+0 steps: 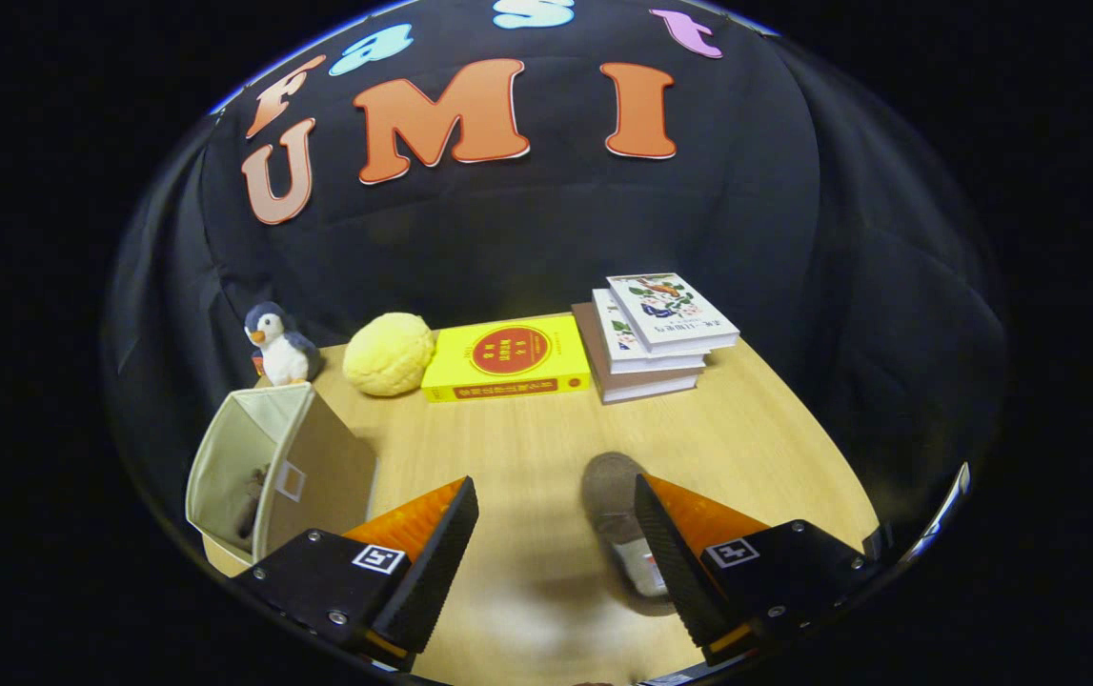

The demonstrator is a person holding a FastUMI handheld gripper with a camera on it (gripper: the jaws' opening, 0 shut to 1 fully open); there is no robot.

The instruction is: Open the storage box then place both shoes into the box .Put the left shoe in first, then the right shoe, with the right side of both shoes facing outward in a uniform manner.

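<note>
**Open fingers over a loose shoe: a skewed grab is the risk**

The table [527, 448] carries the storage box [270, 467] at nine o'clock from the gripper [556, 553]; it already stands open, with something grey inside, probably a shoe. The book stack [651, 343], yellow book [508, 362], yellow ball [389, 354] and penguin toy [277, 345] line the twelve o'clock edge. The remaining shoe [617, 519] lies blurred beside the right finger. The fingers are spread and empty. Closing off-centre could twist the shoe, so the wrong side faces outward.
</note>
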